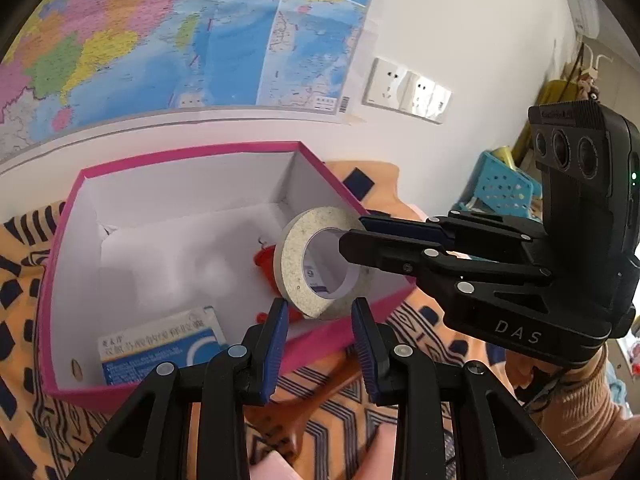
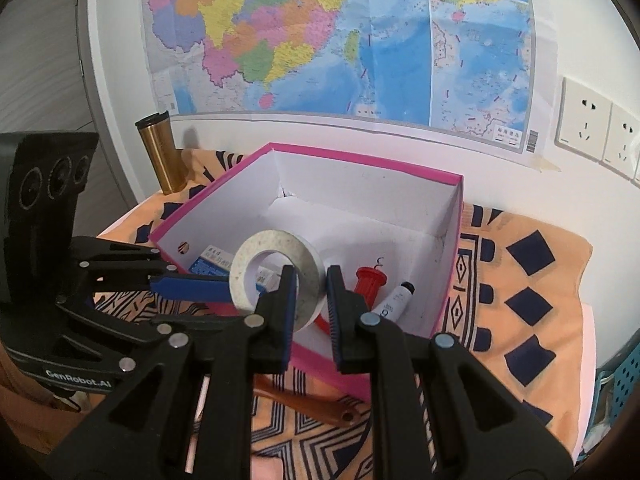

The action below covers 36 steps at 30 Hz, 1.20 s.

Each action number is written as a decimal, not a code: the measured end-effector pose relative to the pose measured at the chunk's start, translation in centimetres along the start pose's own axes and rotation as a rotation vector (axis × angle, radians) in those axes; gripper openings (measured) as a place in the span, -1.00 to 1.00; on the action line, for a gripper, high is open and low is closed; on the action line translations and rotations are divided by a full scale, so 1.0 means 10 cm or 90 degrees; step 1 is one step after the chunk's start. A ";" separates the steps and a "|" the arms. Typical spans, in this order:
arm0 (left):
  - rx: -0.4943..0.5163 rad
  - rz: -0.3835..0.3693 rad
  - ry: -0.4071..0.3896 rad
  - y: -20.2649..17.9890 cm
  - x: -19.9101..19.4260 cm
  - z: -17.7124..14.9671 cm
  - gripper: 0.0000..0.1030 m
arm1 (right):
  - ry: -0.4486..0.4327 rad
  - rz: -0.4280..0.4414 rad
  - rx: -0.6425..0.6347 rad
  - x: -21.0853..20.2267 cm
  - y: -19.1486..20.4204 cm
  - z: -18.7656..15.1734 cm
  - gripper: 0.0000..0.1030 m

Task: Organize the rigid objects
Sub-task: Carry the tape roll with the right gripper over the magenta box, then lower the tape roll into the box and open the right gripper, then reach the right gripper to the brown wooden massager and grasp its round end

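Tape roll [image 1: 292, 264] stands on edge at centre frame in the left wrist view, above the right end of the pink box [image 1: 180, 156]. Its lower rim sits between the left gripper [image 1: 320, 306] tips, whose narrow-set pads appear to press both sides. From the right, the right gripper [image 1: 352, 232] clamps the roll's wall, one finger through the hole.

In the right wrist view the tape roll [image 2: 276, 242] is at centre, over the pink box [image 2: 360, 164]. Its right wall is pinched in the nearly closed right gripper [image 2: 312, 272]. The left gripper [image 2: 228, 292] meets the roll's left edge.
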<state>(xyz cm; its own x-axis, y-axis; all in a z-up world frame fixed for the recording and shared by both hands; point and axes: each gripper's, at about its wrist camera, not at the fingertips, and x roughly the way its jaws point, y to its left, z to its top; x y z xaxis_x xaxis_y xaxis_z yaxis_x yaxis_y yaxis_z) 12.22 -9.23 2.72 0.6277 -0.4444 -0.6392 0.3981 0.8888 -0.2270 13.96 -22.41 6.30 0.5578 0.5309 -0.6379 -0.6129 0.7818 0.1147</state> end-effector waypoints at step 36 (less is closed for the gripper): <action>0.007 0.022 -0.035 0.20 -0.30 -0.32 -0.19 | -0.010 0.030 0.059 -0.13 -0.14 -0.35 -0.37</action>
<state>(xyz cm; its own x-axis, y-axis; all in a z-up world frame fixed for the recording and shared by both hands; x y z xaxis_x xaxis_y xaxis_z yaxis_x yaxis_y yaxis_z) 9.04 -5.73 1.81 0.6768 -0.4195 -0.6049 0.3832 0.9024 -0.1970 12.11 -25.36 4.28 0.5385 0.5720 -0.6187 -0.5846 0.7824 0.2147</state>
